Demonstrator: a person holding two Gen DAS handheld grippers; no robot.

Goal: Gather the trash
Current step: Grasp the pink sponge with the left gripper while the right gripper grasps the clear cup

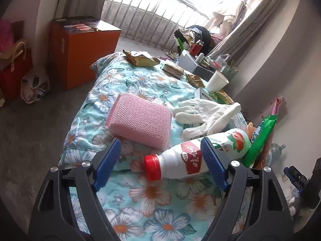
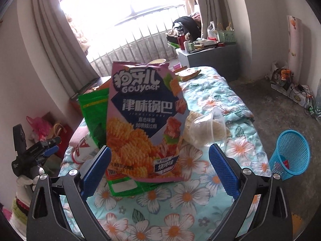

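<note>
A white drink bottle (image 1: 180,160) with a red cap lies on its side on the flowered quilt (image 1: 140,200). My left gripper (image 1: 160,142) is open just over it, the right finger in front of the bottle's body and the cap end between the fingers; neither pad presses on it. In the right wrist view a purple snack bag (image 2: 144,120) stands propped against a green bag (image 2: 94,110). My right gripper (image 2: 160,147) is open around the purple bag's lower part without squeezing it. A blue mesh basket (image 2: 289,152) stands on the floor at the right.
A pink bubble-wrap pack (image 1: 140,120), white gloves (image 1: 206,114), a paper cup (image 1: 216,81) and several wrappers (image 1: 140,59) lie further along the bed. A clear plastic tub (image 2: 206,128) sits beside the purple bag. An orange cabinet (image 1: 84,50) and a grey nightstand (image 2: 208,60) flank the bed.
</note>
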